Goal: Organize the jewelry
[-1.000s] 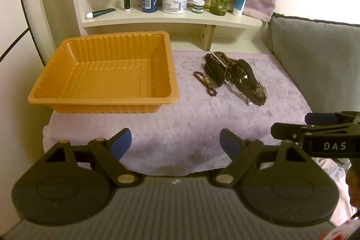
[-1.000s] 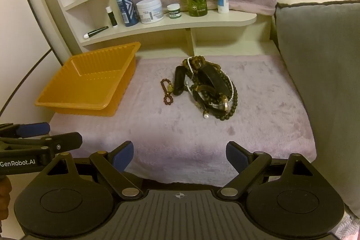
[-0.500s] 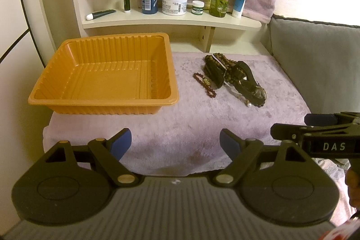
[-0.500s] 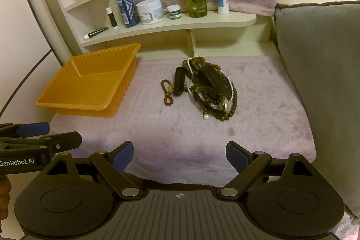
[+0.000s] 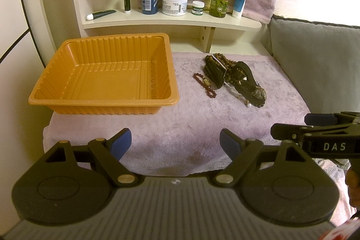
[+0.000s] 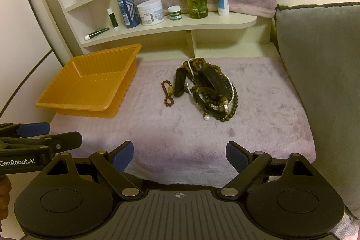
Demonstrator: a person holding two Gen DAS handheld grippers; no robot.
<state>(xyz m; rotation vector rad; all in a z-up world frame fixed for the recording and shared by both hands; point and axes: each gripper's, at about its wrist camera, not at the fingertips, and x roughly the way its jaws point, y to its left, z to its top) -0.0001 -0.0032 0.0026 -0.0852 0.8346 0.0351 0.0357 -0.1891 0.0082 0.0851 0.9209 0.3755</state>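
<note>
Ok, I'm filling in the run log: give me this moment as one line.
left gripper: open, holding nothing | right gripper: open, holding nothing | jewelry: heaped on towel | tray: no jewelry

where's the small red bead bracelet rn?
In both wrist views, the red bead bracelet lies on the lilac towel, between the orange tray and the jewelry pile.

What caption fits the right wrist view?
Open right gripper faces tangled jewelry on a towel, beside an empty orange tray.
</note>
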